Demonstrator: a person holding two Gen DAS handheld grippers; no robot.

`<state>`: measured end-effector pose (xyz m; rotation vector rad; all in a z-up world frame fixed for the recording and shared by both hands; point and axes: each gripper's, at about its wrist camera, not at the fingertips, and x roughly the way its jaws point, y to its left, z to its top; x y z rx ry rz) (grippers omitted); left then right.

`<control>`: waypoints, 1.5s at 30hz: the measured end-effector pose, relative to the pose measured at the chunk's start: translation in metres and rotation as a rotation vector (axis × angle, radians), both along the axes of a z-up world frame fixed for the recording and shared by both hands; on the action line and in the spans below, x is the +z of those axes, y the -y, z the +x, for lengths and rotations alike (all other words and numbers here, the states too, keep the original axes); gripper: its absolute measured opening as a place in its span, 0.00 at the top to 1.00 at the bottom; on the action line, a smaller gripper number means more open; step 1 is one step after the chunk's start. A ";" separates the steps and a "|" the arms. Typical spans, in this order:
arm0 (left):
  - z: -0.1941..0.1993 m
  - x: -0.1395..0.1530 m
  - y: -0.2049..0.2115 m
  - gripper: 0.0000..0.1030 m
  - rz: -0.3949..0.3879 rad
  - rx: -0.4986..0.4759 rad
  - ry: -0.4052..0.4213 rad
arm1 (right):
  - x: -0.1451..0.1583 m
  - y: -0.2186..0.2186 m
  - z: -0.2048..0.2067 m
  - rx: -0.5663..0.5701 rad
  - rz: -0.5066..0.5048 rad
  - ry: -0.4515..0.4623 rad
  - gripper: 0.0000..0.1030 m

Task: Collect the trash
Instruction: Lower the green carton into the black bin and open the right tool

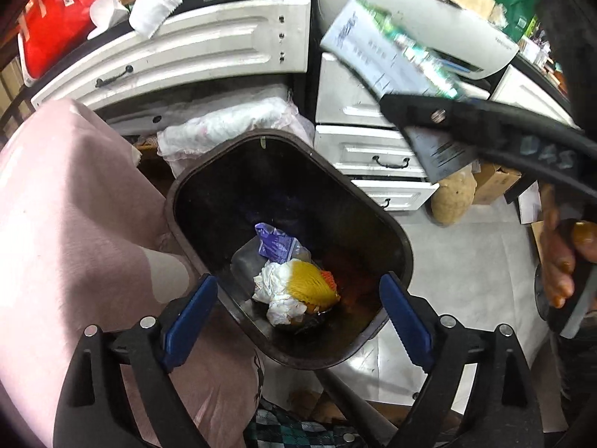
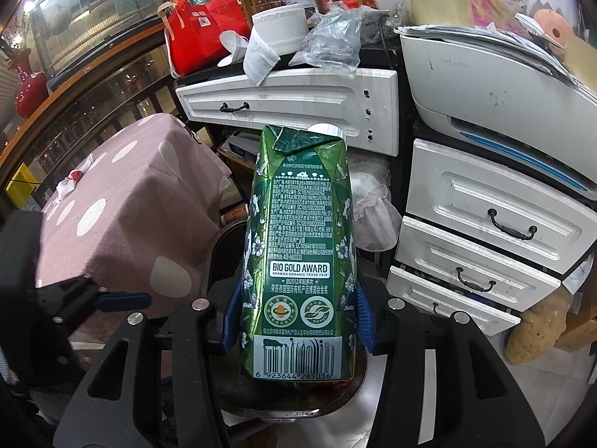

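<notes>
- Trash bin (image 1: 287,246) sits open on the floor beneath the wide, empty left gripper (image 1: 298,321), crumpled paper (image 1: 276,291) already inside.
- Green milk carton (image 2: 298,246) stands clamped in the right gripper (image 2: 296,321) above the bin, apparently poised for dropping.

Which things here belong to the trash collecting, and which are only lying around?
Belong to the job:
- green carton, clamped in right tool
- dark bin, holding crumpled paper
- left tool, open above the bin

Just lying about:
- white drawers
- printer
- red bag
- pink tablecloth
</notes>
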<state>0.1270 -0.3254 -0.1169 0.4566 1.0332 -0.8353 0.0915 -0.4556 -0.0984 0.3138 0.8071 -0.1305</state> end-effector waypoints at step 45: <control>0.010 0.078 -0.096 0.08 -0.220 0.219 0.090 | -0.176 -0.074 0.084 0.188 0.066 -0.448 0.45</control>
